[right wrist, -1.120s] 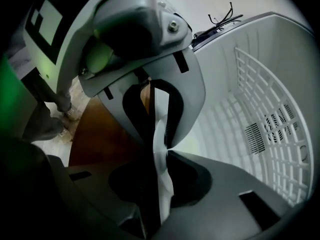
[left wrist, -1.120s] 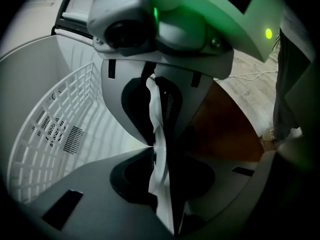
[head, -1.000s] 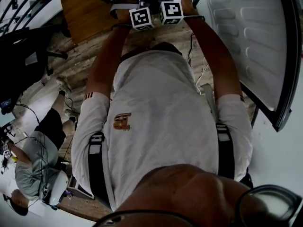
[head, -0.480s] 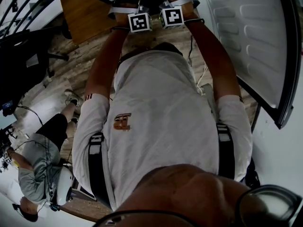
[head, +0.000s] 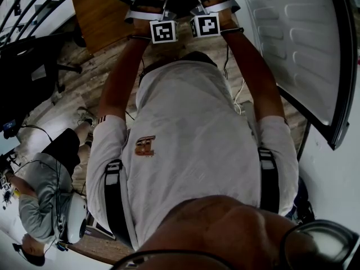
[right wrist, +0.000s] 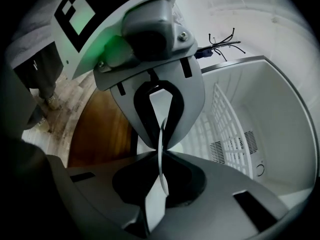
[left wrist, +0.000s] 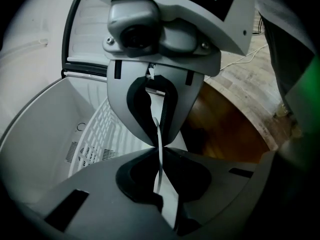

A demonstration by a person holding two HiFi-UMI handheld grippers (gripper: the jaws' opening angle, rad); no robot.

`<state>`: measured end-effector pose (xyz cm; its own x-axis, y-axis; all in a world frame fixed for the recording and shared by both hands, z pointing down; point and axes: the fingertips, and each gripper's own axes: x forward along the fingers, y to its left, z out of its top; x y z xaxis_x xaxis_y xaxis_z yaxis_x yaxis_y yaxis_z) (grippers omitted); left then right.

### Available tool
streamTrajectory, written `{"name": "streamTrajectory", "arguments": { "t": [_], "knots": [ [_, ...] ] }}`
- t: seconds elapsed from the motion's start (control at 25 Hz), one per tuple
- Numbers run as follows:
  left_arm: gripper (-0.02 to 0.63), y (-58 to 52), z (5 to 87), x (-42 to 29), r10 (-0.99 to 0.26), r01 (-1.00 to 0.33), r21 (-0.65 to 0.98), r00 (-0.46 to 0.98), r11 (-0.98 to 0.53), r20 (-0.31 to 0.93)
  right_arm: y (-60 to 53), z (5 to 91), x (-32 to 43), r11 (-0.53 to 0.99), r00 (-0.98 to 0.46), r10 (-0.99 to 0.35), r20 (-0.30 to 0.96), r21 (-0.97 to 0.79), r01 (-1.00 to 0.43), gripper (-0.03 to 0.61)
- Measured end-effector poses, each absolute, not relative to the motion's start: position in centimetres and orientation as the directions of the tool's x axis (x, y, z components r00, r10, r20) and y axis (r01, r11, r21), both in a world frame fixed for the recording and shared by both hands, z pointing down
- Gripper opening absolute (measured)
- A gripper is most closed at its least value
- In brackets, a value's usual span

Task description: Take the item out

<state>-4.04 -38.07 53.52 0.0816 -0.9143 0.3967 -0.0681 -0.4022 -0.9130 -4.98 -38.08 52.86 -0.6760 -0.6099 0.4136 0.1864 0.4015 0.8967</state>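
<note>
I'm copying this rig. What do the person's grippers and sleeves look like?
The left gripper and right gripper are grey plastic, with broad curved fingers lined in black and a rounded grey camera housing. Each carries a white cube printed with black square markers. The person wears short white sleeves with dark stripes at the cuffs.

No legible text. Orange shirt emblem (head: 144, 145) unreadable; black-white square markers (head: 163, 31) on gripper cubes (head: 205, 25).

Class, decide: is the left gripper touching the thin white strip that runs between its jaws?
Touching. The left gripper view shows the left gripper, whose jaws have just been closing, pressed onto the thin white strip from both sides, no gap.
</note>
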Motion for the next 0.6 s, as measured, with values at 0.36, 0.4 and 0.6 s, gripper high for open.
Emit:
{"name": "streamTrajectory", "arguments": {
  "t": [0.36, 0.4, 0.6],
  "knots": [
    [0.034, -35.6, 48.1, -3.7, -0.94, -0.005, -0.945, 0.113, -0.326, 0.323, -35.4, 47.4, -4.7, 0.377, -0.689, -0.641, 0.34, 0.92, 0.103, 0.04],
    [0.034, -35.3, 47.7, -3.7, -0.941, -0.003, -0.947, 0.115, -0.322, 0.319, -35.1, 46.9, -4.7, 0.377, -0.689, -0.643, 0.334, 0.922, 0.095, 0.04],
    [0.034, -33.4, 45.9, -3.7, -0.942, -0.001, -0.951, 0.134, -0.31, 0.307, -33.3, 45.4, -4.6, 0.373, -0.687, -0.649, 0.327, 0.924, 0.088, 0.041]
  ]
}}
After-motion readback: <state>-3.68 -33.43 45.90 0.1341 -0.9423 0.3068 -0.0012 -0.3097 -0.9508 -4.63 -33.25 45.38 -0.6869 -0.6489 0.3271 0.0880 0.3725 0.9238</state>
